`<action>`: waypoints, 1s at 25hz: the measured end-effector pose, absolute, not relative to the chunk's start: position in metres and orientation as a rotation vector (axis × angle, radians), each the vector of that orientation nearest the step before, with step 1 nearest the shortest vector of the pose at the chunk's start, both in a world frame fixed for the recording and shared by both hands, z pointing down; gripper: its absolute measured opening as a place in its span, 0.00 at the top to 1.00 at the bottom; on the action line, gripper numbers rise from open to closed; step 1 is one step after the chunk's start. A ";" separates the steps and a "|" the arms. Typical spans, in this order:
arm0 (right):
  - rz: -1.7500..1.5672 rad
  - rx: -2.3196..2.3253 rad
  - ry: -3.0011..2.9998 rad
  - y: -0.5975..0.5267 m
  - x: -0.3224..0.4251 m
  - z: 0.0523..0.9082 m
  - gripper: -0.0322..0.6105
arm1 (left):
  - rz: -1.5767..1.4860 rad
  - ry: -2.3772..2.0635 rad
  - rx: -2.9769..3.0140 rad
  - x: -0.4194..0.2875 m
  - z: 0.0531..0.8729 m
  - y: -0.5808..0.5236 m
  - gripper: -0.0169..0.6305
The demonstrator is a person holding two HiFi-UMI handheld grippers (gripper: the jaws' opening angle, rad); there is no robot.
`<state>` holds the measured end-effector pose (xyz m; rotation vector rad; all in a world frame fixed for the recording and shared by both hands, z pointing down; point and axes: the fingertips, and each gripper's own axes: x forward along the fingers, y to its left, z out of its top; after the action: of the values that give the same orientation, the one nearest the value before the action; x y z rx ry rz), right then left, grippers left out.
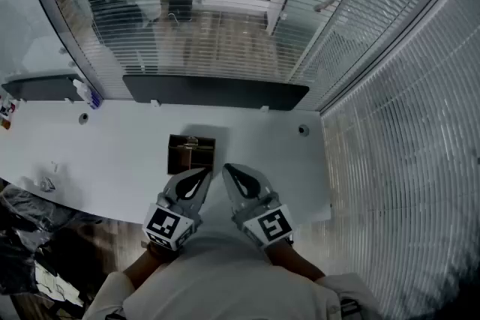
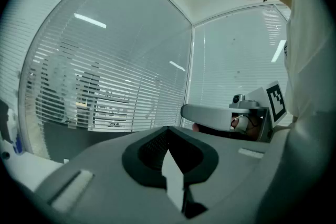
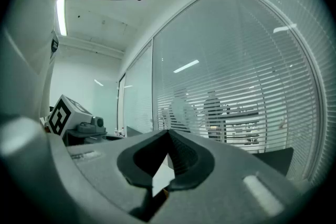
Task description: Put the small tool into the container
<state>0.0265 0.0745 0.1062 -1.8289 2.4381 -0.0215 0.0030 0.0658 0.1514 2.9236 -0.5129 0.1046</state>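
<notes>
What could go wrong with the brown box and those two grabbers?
The left hand-held gripper and right hand-held gripper sit shut and empty just short of the brown box; a nudge could shove it. Both gripper views show the blinds, not the table, so aiming may go astray.

A dark brown square box sits on the white table. Just short of it, the grey left gripper and right gripper hang side by side, tips converging towards the box.
</notes>
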 end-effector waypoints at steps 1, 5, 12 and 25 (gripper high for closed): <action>-0.016 -1.827 2.438 0.076 0.026 0.105 0.95 | 0.099 -0.515 2.926 0.003 0.151 0.067 0.97; -0.013 -1.822 2.442 0.080 0.028 0.100 0.95 | 0.082 -0.513 2.921 0.006 0.147 0.070 0.97; 0.009 -1.824 2.447 0.084 0.036 0.097 0.95 | 0.046 -0.514 2.914 0.018 0.134 0.074 0.97; -0.033 -1.783 2.493 0.076 0.035 0.109 0.95 | 0.049 -0.547 2.901 0.019 0.144 0.066 0.97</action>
<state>0.0355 0.0756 0.1088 -1.7833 2.4934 -0.0334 0.0188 0.0661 0.1440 2.9013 -0.5475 0.0491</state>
